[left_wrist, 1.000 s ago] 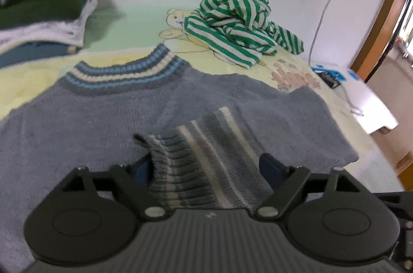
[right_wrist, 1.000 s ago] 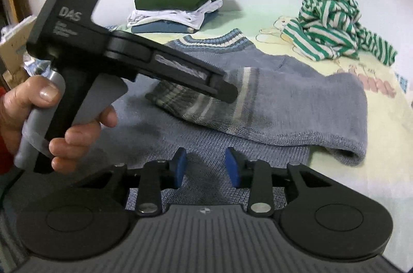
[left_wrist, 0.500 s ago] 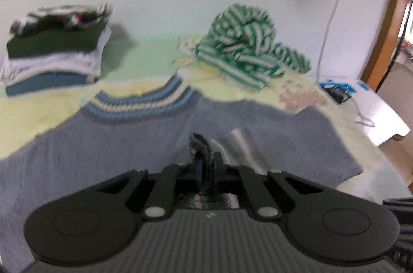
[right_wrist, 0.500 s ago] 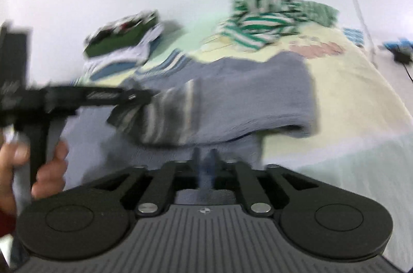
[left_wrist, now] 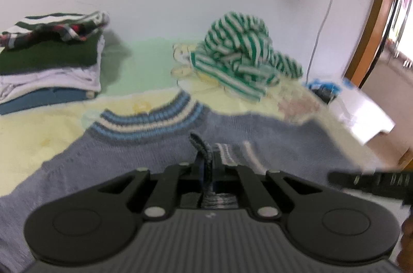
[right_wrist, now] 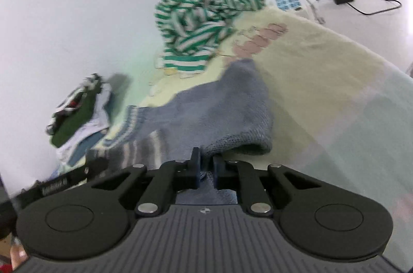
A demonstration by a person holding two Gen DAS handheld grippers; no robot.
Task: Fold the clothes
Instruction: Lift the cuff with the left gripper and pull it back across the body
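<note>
Grey knit sweater (left_wrist: pixel 144 159) lies flat on the bed (left_wrist: pixel 38 133), striped collar (left_wrist: pixel 147 123) at the far side, so its long axis runs near to far. Soft, limp and thick; judged light but stretchy, best held by ribbed edges. Left gripper (left_wrist: pixel 205 164) is clenched on the striped cuff (left_wrist: pixel 202 146) of the sleeve folded across the body. Right gripper (right_wrist: pixel 205 164) is closing on the sweater's near right edge, cloth between the jaws. Green striped shirt (left_wrist: pixel 240 66) lies far off, unfolded.
</note>
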